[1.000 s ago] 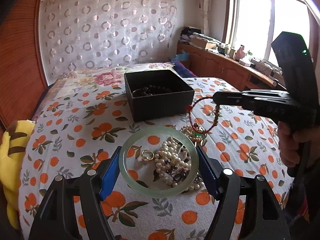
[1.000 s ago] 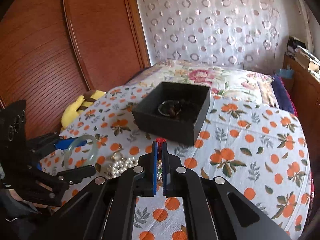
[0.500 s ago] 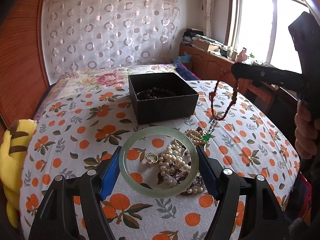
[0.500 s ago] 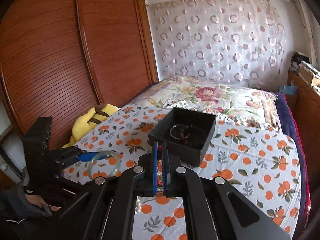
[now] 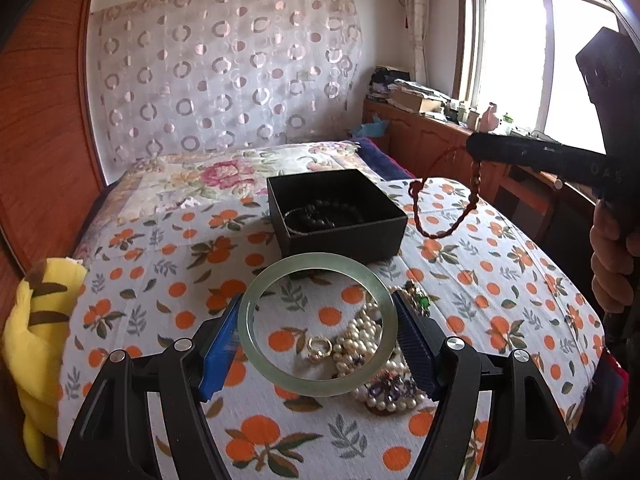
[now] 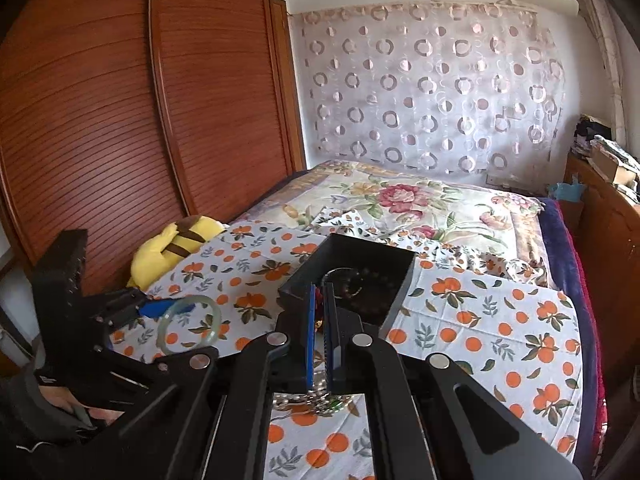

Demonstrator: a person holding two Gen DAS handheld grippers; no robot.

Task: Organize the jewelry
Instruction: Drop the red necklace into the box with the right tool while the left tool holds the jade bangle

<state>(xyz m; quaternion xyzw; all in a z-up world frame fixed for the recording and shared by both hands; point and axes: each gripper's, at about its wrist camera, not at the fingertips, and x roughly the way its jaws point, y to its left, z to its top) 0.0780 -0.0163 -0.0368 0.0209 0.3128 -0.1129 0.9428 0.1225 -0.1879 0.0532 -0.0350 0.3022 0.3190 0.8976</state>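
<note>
Pale green jade bangle (image 5: 318, 322) sits clamped across its width between the blue pads of the left gripper (image 5: 318, 332), above the pile of white pearl strands (image 5: 368, 340) and one gold ring (image 5: 319, 347). The right gripper (image 5: 476, 148) dangles one red beaded cord bracelet (image 5: 444, 208) beside the one open black square box (image 5: 336, 212).

From the right wrist, the right gripper (image 6: 319, 320) is pinched tight on that cord. Best carry it over the black box (image 6: 352, 280) and lower it before letting go.
</note>
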